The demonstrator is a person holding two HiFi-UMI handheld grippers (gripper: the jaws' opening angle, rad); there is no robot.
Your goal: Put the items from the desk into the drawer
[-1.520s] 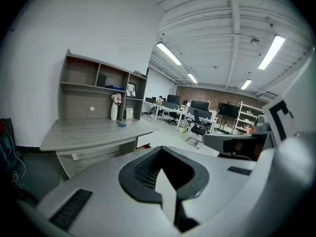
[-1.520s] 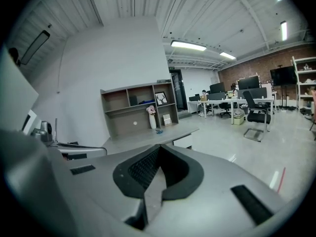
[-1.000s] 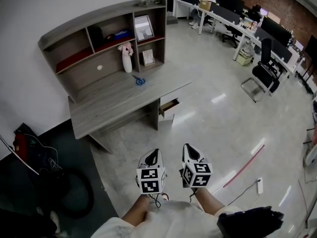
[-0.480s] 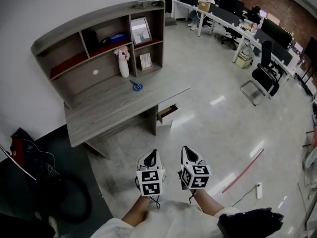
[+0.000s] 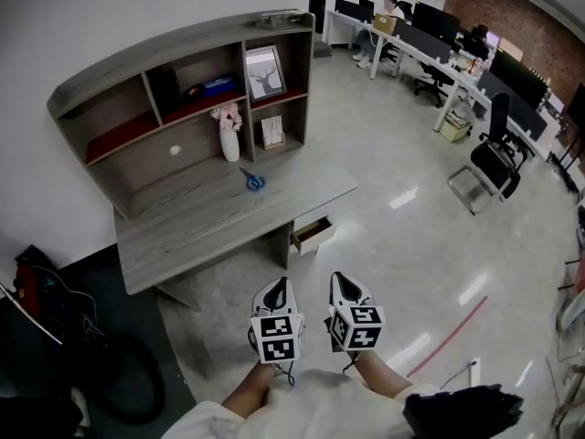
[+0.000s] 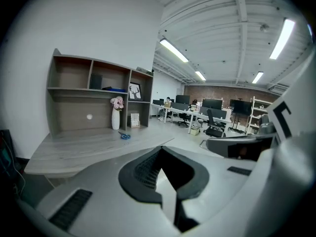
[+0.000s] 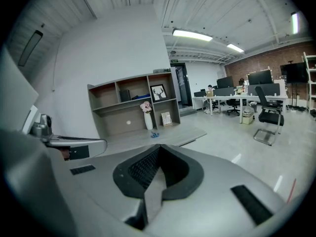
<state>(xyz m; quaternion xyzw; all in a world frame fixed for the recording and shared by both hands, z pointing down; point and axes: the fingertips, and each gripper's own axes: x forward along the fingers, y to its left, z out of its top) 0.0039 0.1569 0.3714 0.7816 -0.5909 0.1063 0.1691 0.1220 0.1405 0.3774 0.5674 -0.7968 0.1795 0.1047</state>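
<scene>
- Grey wood-grain bench (image 5: 210,231) stands at the far left against a white wall, with a shelf unit (image 5: 110,62) of the same wood on top of it.
- Blue-handled scissors (image 5: 253,180) lie flat on the bare bench top, toward its far right, just in front of the shelf unit.
- A white vase (image 5: 229,143) of pale pink flowers stands upright at the back of the bench, just left of the scissors. A small card (image 5: 271,132) sits in the lower right compartment, with a framed picture (image 5: 265,71) in the one above.
- The drawer (image 5: 313,234) sits under the right end of the bench, pulled partly out. What it contains cannot be made out.
- Your left tongs (image 5: 283,286) and right tongs (image 5: 340,282) are side by side close to your body, over the pale floor and well apart from the bench. Both pairs are pressed together with nothing between them.
- The task looks not yet begun, since the scissors are on the bench and the drawer is only partly open.
- The scissors are probably light, stiff and thin, and may slide on the smooth top. Pinch them across the handles, where there is most to grip.
- The vase looks fragile and top-heavy. Grip its body low down and keep it upright.
</scene>
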